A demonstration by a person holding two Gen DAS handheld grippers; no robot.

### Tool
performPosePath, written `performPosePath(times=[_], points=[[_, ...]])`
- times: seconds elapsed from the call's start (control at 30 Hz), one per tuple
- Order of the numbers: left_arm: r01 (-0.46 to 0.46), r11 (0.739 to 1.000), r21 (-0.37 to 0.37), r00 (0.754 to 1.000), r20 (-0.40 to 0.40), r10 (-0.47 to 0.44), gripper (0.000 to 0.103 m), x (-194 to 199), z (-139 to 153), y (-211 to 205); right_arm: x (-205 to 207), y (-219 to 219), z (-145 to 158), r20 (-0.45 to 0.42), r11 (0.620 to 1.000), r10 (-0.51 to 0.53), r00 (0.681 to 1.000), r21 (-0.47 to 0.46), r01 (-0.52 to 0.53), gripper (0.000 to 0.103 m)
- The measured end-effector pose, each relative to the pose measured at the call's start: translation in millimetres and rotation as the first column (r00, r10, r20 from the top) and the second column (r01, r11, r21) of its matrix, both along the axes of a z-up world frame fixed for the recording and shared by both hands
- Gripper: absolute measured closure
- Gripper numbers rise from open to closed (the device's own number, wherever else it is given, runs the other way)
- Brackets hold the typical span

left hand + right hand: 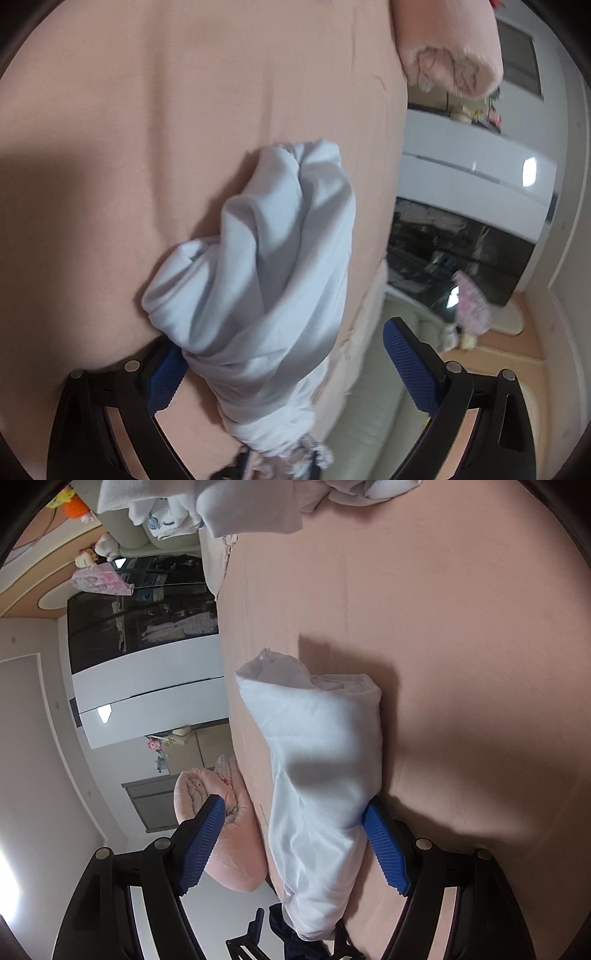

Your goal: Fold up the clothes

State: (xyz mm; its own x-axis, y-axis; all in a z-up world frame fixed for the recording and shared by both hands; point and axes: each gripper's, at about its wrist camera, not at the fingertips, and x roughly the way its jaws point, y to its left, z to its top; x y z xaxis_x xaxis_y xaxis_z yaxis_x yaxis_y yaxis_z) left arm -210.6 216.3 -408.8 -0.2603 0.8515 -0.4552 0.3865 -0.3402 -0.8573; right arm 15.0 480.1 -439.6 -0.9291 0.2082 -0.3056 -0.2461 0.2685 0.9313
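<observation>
A pale white garment (pixel 266 258) lies bunched in a long roll on the pink bed sheet (pixel 147 110). My left gripper (pixel 282 334) stands open around its near end. The cloth drapes over the left pad (pixel 166 376), and the right pad (pixel 406 365) is well apart from it. From the opposite end, the right wrist view shows the same garment (pixel 317 746) on the sheet (pixel 461 609). My right gripper (pixel 293 801) is open around it. Its right pad (pixel 384 845) touches the cloth's edge, while its left pad (pixel 201 845) hangs off the bed side.
The bed's edge runs close beside the garment in both views. A rolled pink blanket (pixel 450 48) (pixel 221 830) lies at one end. More white clothes (pixel 221 506) are piled at the far end. A dark glass wardrobe (pixel 147 616) stands past the edge.
</observation>
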Motion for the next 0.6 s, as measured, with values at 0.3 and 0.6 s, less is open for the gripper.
performPosePath(times=[0.3,0.6], points=[[0.021,0.998,-0.061,1.000,0.010,-0.021,0.044,-3.5,0.5,-5.8,-8.4,10.4,2.4,0.043,1.000,-0.022,0.999,0.019,0.021,0.027],[0.019,0.997,-0.076,1.000,0.027,-0.016,0.054,2.6,-11.7,-15.6,-8.8,11.6,2.4,0.066,0.999,-0.020,0.998,0.041,0.018,0.029]])
